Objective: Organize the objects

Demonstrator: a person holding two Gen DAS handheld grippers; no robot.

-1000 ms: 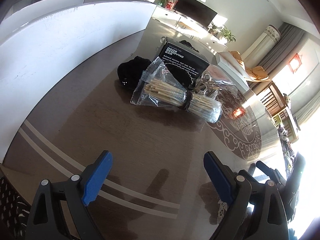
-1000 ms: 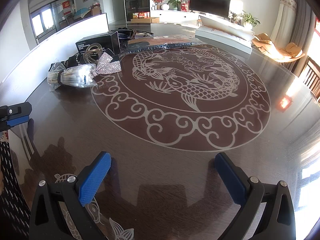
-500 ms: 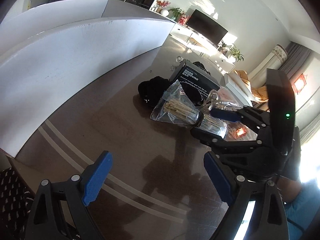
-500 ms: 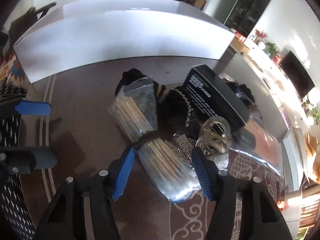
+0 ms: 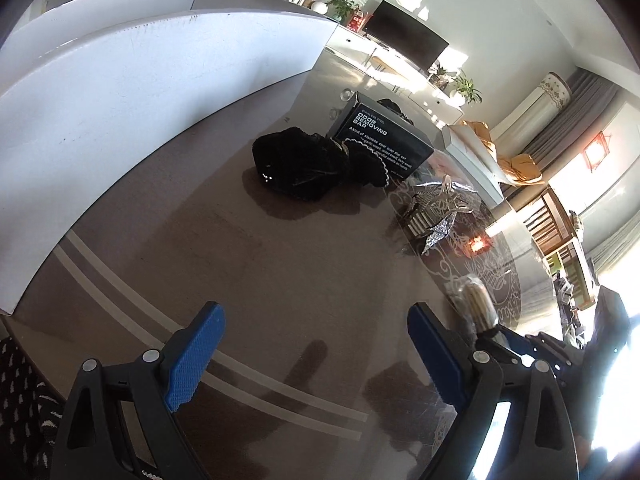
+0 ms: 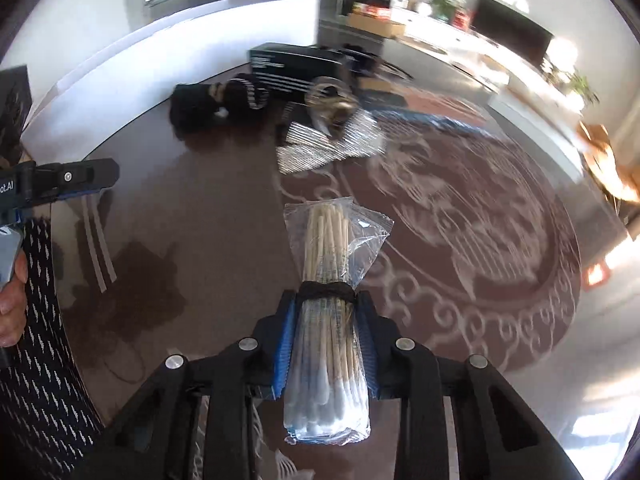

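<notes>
The right gripper [image 6: 326, 344] is clamped on a clear bag of cotton swabs [image 6: 328, 304], lifted off the table [image 5: 280, 280] nearer the camera than the black box [image 5: 382, 140]. That box reads "ODOR REMOVING BAR". A black pouch [image 5: 298, 168] lies just left of it, a silver bow [image 6: 328, 146] in front. The left gripper [image 5: 316, 356] hangs spread wide, empty.
</notes>
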